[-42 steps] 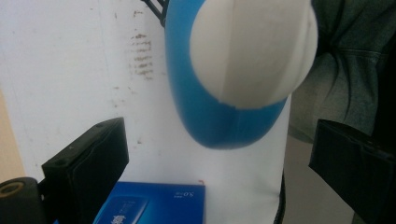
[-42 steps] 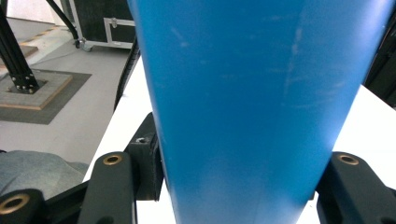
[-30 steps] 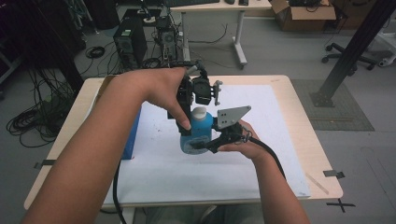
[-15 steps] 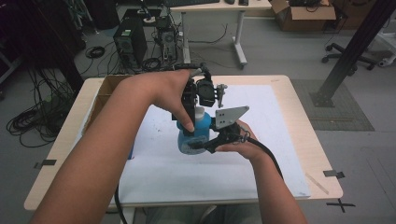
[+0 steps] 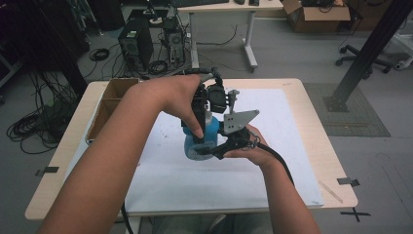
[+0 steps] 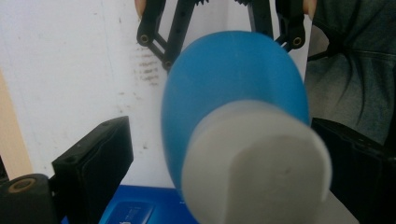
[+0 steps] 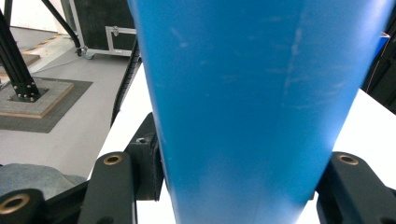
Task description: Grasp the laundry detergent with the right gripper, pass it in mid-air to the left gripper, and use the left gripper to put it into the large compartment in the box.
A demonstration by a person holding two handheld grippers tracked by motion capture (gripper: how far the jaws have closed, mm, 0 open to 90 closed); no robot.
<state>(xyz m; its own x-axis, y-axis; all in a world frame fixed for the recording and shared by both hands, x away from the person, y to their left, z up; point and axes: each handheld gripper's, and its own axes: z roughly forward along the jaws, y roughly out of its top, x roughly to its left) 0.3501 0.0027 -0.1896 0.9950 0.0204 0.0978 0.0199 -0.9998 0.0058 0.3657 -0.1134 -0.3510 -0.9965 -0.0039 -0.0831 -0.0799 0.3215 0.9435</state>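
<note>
Now | right hand-held gripper [image 5: 207,152] clamps blue bottle [image 5: 198,141] | left spread around cap [image 6: 257,165]

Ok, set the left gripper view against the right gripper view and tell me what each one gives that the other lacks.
Left gripper view alone: the bottle's pale cap from above, standing between that tool's black jaws with a gap on the left side, and the right tool beyond the bottle. Right gripper view alone: the right tool's jaws pressed against the bottle's sides, plus grey floor and a black case. Both: the blue bottle and the white table cover.
</note>
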